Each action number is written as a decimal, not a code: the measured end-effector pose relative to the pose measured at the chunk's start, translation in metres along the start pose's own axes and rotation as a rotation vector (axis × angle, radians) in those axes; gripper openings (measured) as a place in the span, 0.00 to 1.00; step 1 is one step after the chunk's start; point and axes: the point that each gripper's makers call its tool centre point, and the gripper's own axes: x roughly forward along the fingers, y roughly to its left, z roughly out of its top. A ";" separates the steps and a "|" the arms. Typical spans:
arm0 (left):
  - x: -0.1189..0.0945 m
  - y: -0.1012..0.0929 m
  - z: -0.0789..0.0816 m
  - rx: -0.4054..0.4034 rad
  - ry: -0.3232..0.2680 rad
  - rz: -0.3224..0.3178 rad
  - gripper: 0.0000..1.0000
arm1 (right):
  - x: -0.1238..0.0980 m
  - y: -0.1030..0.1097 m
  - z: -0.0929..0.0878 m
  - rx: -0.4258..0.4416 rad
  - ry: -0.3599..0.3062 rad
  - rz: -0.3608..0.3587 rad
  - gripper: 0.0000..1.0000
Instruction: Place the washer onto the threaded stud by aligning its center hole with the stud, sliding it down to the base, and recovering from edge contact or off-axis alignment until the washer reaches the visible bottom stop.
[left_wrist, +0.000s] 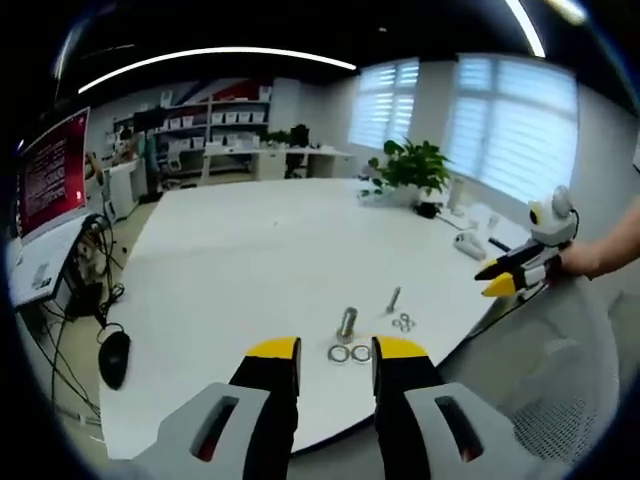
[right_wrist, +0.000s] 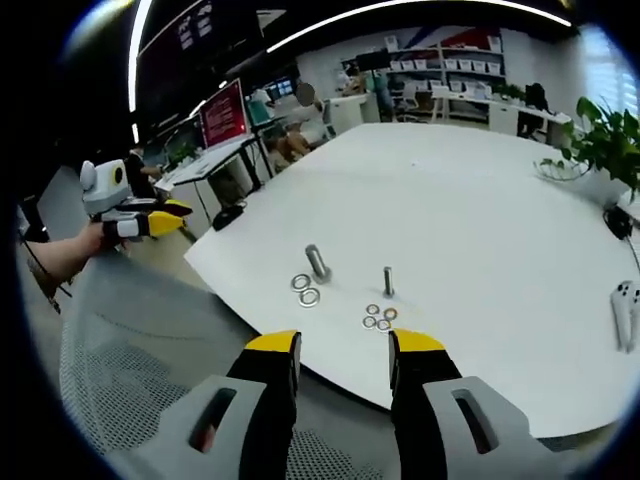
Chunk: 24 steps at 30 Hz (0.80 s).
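Right gripper view puts your right gripper (right_wrist: 343, 345), jaws apart and empty, above thin, stiff, slippery washers (right_wrist: 305, 289) lying flat beside the stud (right_wrist: 318, 262); pinch one rim. Left gripper (left_wrist: 335, 352) is likewise apart.

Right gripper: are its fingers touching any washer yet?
Apart. The right gripper view shows the right gripper open, with bare table between its fingers and the small washers.
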 end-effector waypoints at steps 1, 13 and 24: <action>0.000 -0.001 0.000 0.000 0.001 -0.003 0.26 | -0.001 0.000 0.001 0.000 -0.007 -0.003 0.38; 0.005 -0.003 -0.013 0.020 0.078 -0.015 0.26 | -0.003 -0.006 0.004 0.040 -0.037 -0.022 0.42; 0.006 0.009 -0.022 0.022 0.118 0.053 0.28 | -0.001 0.008 0.003 0.026 -0.035 0.052 0.42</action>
